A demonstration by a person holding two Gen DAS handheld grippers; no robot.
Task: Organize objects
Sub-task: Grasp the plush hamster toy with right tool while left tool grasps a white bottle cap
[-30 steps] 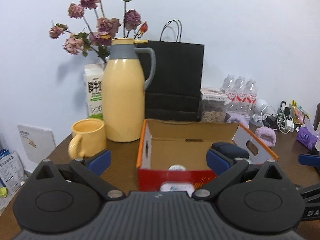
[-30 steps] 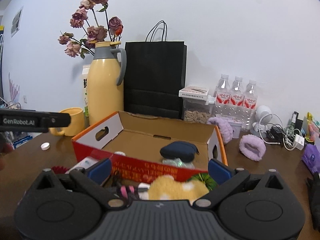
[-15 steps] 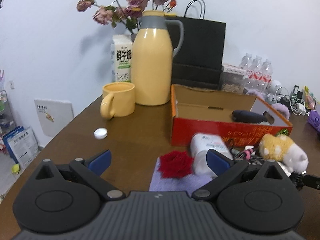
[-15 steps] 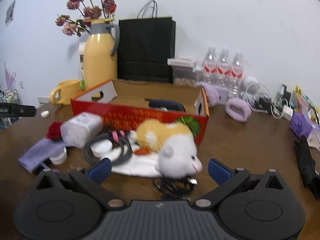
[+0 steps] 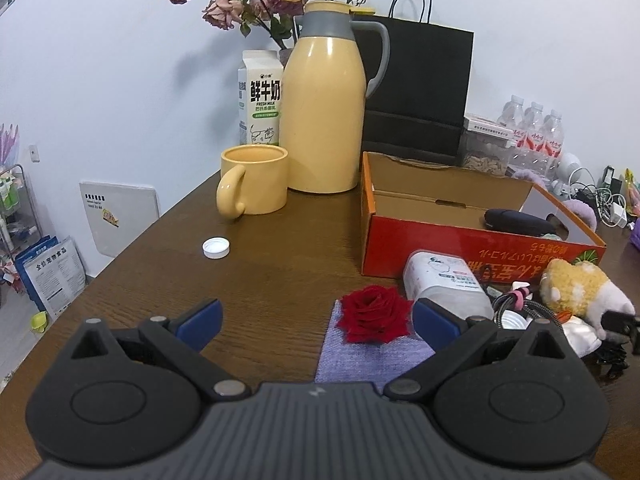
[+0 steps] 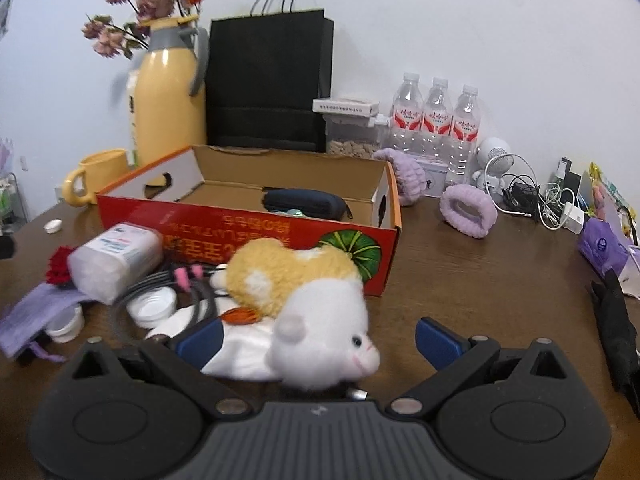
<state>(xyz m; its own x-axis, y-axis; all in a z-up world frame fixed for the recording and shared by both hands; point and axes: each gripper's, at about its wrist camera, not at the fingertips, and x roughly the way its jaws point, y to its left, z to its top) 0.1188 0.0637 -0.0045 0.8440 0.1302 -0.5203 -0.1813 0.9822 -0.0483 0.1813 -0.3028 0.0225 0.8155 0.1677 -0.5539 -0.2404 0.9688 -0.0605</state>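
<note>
1. Hovering low over the brown table (image 5: 168, 264): left gripper (image 5: 316, 318), blue pads spread wide, gripping nothing, pointing at a red rose (image 5: 374, 312) lying on a purple cloth (image 5: 372, 356).
2. Lying on its side just right of the rose, in front of the box: a white cotton-swab tub (image 5: 444, 284), next to a tangle of dark cables (image 5: 516, 304).
3. Sitting further left on bare wood, well apart from the pile: a small white cap (image 5: 216, 247).
4. Standing at the back left: a yellow mug (image 5: 256, 184), a yellow jug (image 5: 324, 112), a milk carton (image 5: 260, 100) and dried flowers (image 5: 260, 0).
5. Hanging over the plush toy (image 6: 296, 296): right gripper (image 6: 316, 340), jaws having just been closing slightly yet standing wide, pads not pressing on anything; white head of the toy lying between them.
6. Resting behind the toy: an open red cardboard box (image 6: 248, 232), holding a dark pouch (image 6: 306, 200).
7. Lying near the left pad: two white lids (image 6: 152, 306).
8. Standing behind the box: a black paper bag (image 6: 268, 80) and three water bottles (image 6: 436, 116).
</note>
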